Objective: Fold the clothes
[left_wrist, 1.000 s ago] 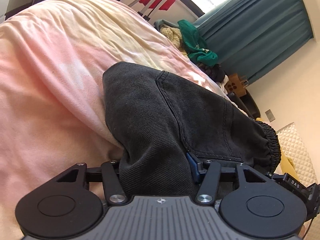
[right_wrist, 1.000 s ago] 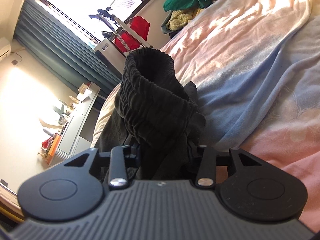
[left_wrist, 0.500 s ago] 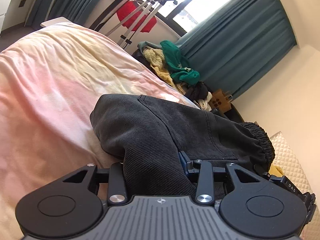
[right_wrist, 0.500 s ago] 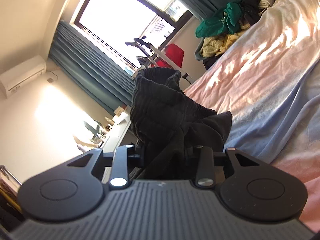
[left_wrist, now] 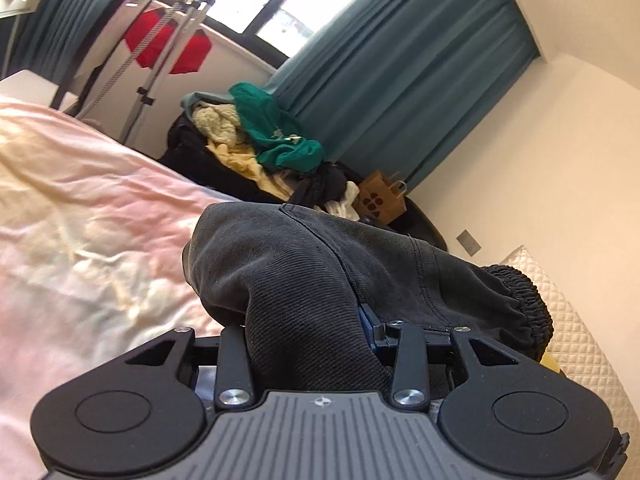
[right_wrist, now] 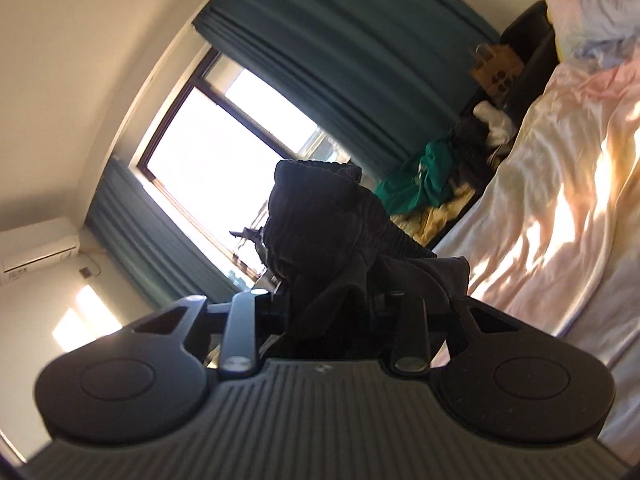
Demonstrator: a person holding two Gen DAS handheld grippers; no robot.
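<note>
The left gripper is clamped on a bunch of dark grey trousers. Its jaws have just been closing, and the ribbed cloth fills the gap between them and spills forward over the front of the tool. From this view the trousers bulge up off the bed, with a seam running across the top and the gathered elastic waistband off to the right. Only a sliver of one blue finger pad shows beside the cloth.

The right gripper also has hold of the trousers, its jaws partly closed around a thick wad of the same dark cloth after just closing a little further. In this view the cloth stands up in front of the tool as a dark lump against the bright window, with a loose fold hanging out to the right above the bed. The fingertips themselves are buried in the fabric and cannot be made out.

The bed carries a crumpled pink and pale yellow sheet with patches of sun on it. Beyond its far edge lies a pile of clothes, with a green garment on top and yellow and black pieces under it. A brown paper bag stands beside the pile, in front of teal curtains. A red garment hangs on a metal rack at the window.
</note>
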